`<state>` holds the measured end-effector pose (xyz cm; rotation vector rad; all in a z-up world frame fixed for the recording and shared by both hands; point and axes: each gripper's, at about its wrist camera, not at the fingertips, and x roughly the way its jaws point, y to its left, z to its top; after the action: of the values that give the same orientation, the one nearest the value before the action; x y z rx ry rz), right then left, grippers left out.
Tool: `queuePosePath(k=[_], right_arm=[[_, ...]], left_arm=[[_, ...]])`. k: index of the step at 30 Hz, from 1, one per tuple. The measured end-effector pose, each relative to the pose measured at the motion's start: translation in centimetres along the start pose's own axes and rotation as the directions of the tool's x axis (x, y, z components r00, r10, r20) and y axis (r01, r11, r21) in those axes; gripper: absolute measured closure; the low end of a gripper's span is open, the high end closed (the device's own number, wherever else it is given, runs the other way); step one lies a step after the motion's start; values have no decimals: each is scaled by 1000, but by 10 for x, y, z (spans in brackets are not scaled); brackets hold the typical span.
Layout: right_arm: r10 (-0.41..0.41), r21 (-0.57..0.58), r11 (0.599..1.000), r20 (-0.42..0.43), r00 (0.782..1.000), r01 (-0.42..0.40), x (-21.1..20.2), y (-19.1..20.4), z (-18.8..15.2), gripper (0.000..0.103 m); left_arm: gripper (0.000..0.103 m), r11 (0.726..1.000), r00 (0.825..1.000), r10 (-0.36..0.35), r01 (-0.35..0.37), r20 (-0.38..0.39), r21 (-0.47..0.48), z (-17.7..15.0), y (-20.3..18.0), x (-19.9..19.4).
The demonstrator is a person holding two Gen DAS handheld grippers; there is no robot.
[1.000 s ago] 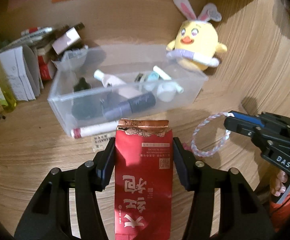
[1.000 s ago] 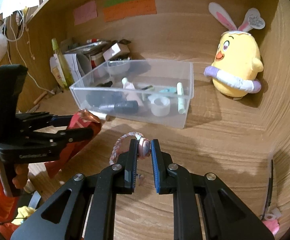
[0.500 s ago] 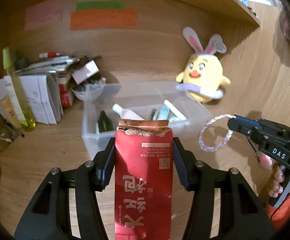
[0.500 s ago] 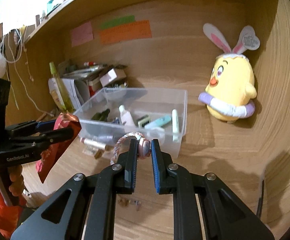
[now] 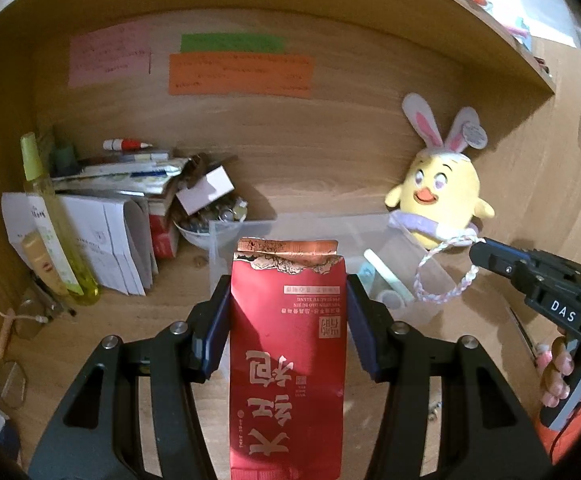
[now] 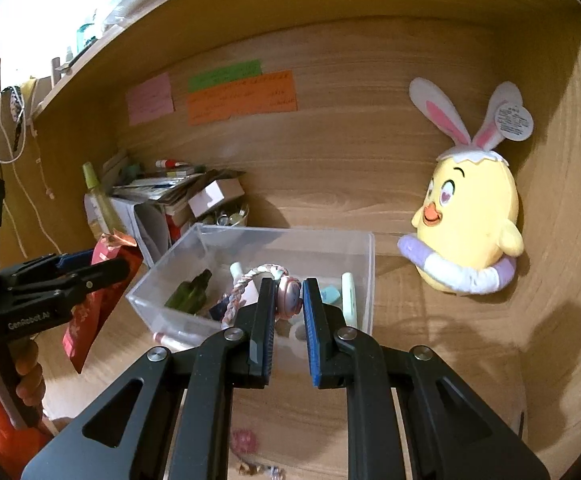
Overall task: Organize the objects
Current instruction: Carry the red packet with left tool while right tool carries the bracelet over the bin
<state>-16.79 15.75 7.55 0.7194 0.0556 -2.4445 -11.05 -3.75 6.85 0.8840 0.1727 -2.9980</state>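
Note:
My left gripper [image 5: 288, 300] is shut on a red foil packet [image 5: 288, 344] with white characters and a torn top, held in the air in front of the clear plastic bin [image 5: 430, 276]. It shows at the left of the right wrist view [image 6: 102, 276]. My right gripper [image 6: 286, 300] is shut on a pink charm [image 6: 289, 295] with a braided pink-and-white loop [image 6: 242, 286], held above the bin [image 6: 364, 280]. The loop hangs from it in the left wrist view [image 5: 446, 276]. The bin holds a dark green bottle [image 6: 188, 292], tubes and a tape roll.
A yellow chick plush with bunny ears [image 6: 470, 224] leans against the right wall. Stacked papers and boxes [image 5: 130, 208], a yellow-green bottle [image 5: 54, 224] and a bowl of small items [image 5: 210, 220] stand at the back left. Sticky notes [image 5: 238, 72] hang on the back wall. Small bits [image 6: 246, 440] lie on the desk.
Both grippers have risen and pulled back from the bin, each with its object still held. The bin now sits lower and farther off, and more of the back wall shows.

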Motion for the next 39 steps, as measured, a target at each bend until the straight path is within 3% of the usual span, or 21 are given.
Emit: queuePosePath(k=[8, 14, 30, 39], right_arm=[[31, 30, 999, -20, 999, -30, 29, 1, 18, 91], [10, 38, 999, -59, 998, -8, 55, 1, 19, 91], [14, 53, 999, -217, 976, -3, 113, -9, -7, 91], [-13, 7, 1000, -257, 966, 15, 122, -4, -14, 91]], left_arm=[[49, 999, 999, 27, -26, 25, -18, 21, 7, 12], [49, 998, 998, 50, -49, 35, -30, 31, 8, 28], [49, 998, 990, 69, -70, -123, -3, 22, 8, 103], [49, 999, 983, 37, -36, -180, 11, 17, 1, 116]])
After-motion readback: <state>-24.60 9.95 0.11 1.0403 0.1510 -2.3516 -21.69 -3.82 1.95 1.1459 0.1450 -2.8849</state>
